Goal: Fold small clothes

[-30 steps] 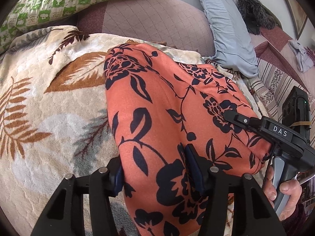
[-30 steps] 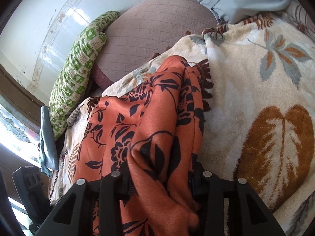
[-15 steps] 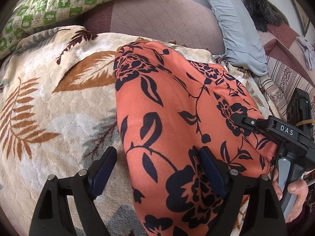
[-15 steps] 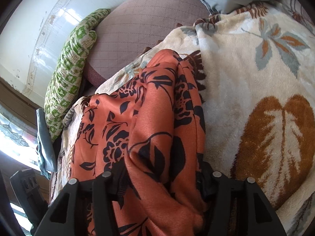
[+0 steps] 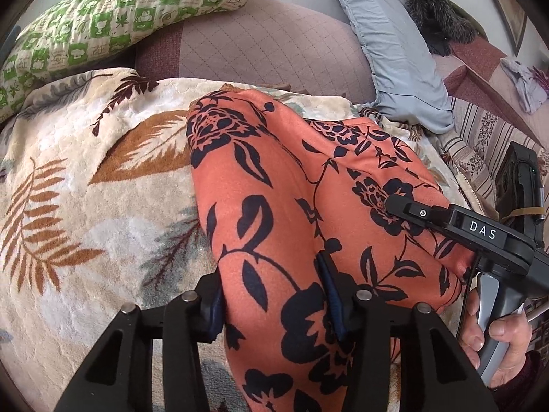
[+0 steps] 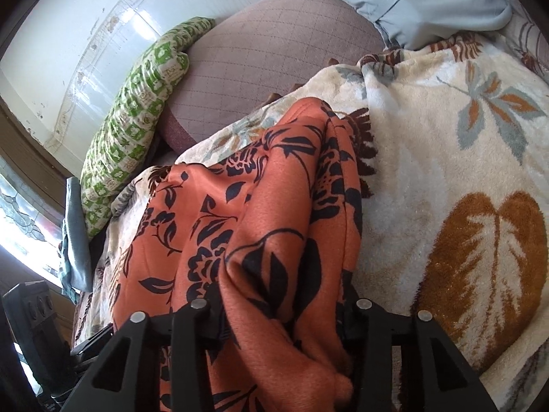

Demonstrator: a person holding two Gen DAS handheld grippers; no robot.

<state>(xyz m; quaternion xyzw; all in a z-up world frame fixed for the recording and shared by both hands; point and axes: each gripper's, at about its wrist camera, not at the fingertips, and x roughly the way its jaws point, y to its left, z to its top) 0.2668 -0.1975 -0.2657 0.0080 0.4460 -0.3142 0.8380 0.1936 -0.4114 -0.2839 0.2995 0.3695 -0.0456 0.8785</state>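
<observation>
Both the left gripper (image 5: 272, 297) and right gripper (image 6: 281, 309) pinch the orange, black-flowered slippery fabric garment (image 5: 308, 206); uneven pulling risks it sliding free.

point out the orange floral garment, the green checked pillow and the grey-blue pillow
orange floral garment (image 5: 291, 185), left wrist view, flat upper panel
green checked pillow (image 5: 113, 20), left wrist view, middle of its top face
grey-blue pillow (image 5: 394, 55), left wrist view, centre of cover
</observation>
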